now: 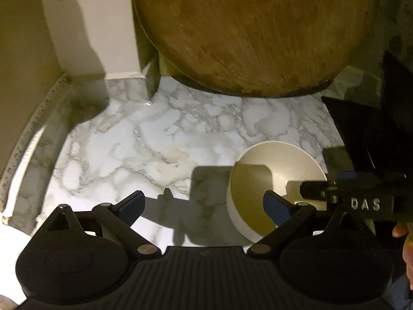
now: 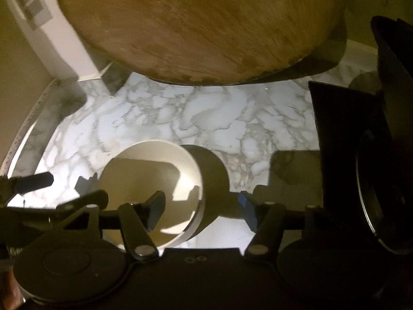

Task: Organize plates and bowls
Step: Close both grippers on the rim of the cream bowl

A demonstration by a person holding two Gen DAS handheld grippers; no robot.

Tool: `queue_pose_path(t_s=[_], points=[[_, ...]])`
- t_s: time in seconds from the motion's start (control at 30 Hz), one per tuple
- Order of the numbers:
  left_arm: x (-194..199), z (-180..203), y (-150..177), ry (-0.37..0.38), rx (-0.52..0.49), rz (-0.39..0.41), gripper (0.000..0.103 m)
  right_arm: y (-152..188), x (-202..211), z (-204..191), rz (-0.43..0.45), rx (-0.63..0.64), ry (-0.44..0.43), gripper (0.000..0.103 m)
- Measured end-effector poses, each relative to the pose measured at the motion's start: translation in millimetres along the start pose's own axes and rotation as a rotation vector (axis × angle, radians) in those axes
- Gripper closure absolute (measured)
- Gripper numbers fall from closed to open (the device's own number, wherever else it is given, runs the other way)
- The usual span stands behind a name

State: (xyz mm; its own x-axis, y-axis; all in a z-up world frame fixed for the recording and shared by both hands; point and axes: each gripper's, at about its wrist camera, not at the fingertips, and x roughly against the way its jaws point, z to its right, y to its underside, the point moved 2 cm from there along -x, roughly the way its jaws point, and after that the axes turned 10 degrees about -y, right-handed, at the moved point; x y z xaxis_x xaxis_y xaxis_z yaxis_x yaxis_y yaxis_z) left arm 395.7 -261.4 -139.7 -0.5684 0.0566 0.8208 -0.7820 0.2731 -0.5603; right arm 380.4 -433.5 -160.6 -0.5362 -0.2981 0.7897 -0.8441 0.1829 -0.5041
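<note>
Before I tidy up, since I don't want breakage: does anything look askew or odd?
The white bowl lies tipped on its side on the marble counter, mouth facing the right tongs, not upright. The round wooden board leans on edge at the back.

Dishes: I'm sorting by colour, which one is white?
The bowl by the right gripper; the other dishes standing at right are black.

A marble-patterned bench (image 1: 144, 139) lies below me. A round wooden board (image 1: 253, 31) leans at its back. A wall vent (image 2: 28, 2) sits upper left.
</note>
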Motion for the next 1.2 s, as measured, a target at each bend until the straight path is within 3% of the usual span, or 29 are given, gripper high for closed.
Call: queue_pose_path(t_s=[0.13,0.23,0.3,0.37,0.53,0.7,0.83,0.9,1.2], points=[[-10,6,2,0.014,-0.002,-0.030,0.008,-5,-7,5,-0.016,-0.001,0.004,0.052],[-16,8,4,0.031,0.001,-0.056,0.017,-5,-10,7,-0.029,-0.008,-0.005,0.061],[-19,10,5,0.034,0.001,-0.072,0.031,-5,-11,7,-0.034,-0.008,-0.009,0.066],[-22,10,7,0.039,0.009,-0.091,0.038,-5,-12,7,-0.038,-0.005,-0.006,0.073],[-25,9,9,0.061,0.044,-0.113,0.047,-4,-13,6,-0.039,0.000,-0.012,0.081],[-22,12,8,0.071,0.041,-0.114,0.066,-5,-12,4,-0.033,-0.005,-0.016,0.088],[-19,12,8,0.076,0.035,-0.113,0.073,-5,-10,0,-0.035,-0.005,-0.020,0.095],[-16,14,10,0.092,0.030,-0.111,0.085,-4,-10,-3,-0.036,-0.005,-0.026,0.097],[2,9,19,0.055,0.004,-0.076,0.086,2,-4,-22,-0.019,0.044,-0.005,0.098]])
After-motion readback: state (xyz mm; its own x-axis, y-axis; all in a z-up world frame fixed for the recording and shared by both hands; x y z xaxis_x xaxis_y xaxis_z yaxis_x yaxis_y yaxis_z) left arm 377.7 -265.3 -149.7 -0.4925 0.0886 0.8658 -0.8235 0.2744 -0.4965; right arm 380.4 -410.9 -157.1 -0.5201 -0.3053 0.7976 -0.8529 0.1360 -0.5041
